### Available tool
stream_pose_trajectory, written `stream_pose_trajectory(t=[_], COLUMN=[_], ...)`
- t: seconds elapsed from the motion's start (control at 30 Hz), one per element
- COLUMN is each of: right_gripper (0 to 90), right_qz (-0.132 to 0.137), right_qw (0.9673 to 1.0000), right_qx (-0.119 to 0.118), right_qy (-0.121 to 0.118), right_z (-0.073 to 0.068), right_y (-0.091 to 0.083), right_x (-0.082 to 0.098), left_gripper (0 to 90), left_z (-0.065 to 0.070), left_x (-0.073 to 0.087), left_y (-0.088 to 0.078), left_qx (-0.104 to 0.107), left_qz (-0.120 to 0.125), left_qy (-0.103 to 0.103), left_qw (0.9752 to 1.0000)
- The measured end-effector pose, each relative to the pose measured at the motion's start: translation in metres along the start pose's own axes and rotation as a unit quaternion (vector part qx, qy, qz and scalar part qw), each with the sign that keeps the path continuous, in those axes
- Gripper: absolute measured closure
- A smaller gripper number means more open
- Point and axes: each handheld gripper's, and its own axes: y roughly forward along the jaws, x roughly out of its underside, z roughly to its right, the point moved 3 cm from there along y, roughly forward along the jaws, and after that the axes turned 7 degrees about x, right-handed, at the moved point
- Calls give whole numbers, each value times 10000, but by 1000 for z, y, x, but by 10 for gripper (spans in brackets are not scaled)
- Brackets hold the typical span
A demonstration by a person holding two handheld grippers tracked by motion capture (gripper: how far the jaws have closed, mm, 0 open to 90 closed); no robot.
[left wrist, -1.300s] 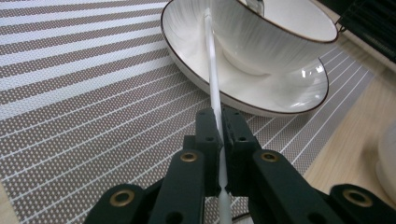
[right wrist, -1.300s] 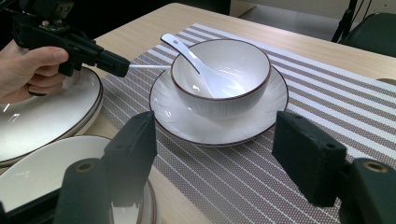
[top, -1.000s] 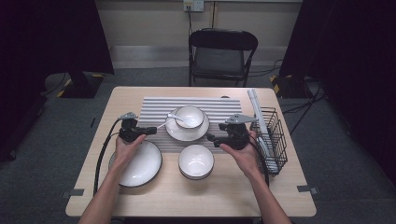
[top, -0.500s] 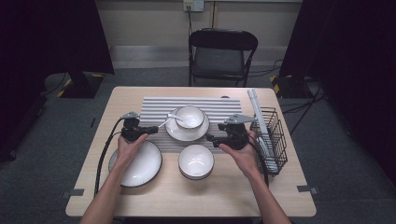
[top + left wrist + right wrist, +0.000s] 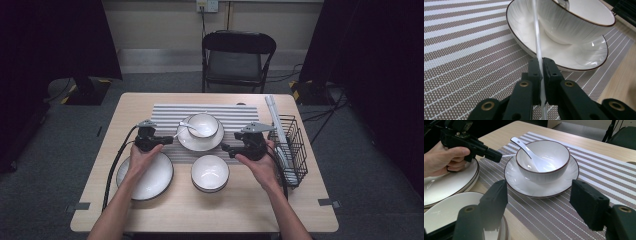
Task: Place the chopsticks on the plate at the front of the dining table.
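- The left hand-held gripper (image 5: 167,139) is clenched on the handle of the white spoon (image 5: 537,40); in the left gripper view the thin handle runs up between the two closed jaws toward 12 o'clock, over the saucer rim and into the bowl.
- From the high view the spoon (image 5: 190,128) lies at 3 o'clock of the left hand-held gripper, with its scoop end resting in the bowl (image 5: 202,124) and its handle sticking out toward 9 o'clock.
- The bowl sits on a saucer (image 5: 200,142), and both stand on the striped mat (image 5: 165,112) in the middle of the counter (image 5: 125,107).
- The right hand-held gripper (image 5: 226,148) is released: in the right gripper view its jaws stand wide apart with nothing between them, and the bowl (image 5: 542,161) and saucer lie ahead at 12 o'clock.
- From the high view the right hand-held gripper rests at 4 o'clock of the saucer, just beside its rim.
- A plate (image 5: 152,180) lies under the left hand, at 7 o'clock of the saucer.
- A second bowl (image 5: 210,173) stands at 6 o'clock of the saucer.
- A wire basket (image 5: 295,145) sits at 3 o'clock of the right hand-held gripper.
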Motion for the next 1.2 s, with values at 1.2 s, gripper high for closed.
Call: stream_pose_trajectory(t=[1.2], right_gripper=[299], right_qz=[-44], right_qw=[10000], right_qx=[-20], right_qy=[-18], right_z=[-2], right_y=[4], right_x=[1], left_gripper=[675], left_z=[7], left_x=[16], left_y=[-28], left_qx=[-129], left_qz=[-259], left_qy=[193], left_qw=[9994])
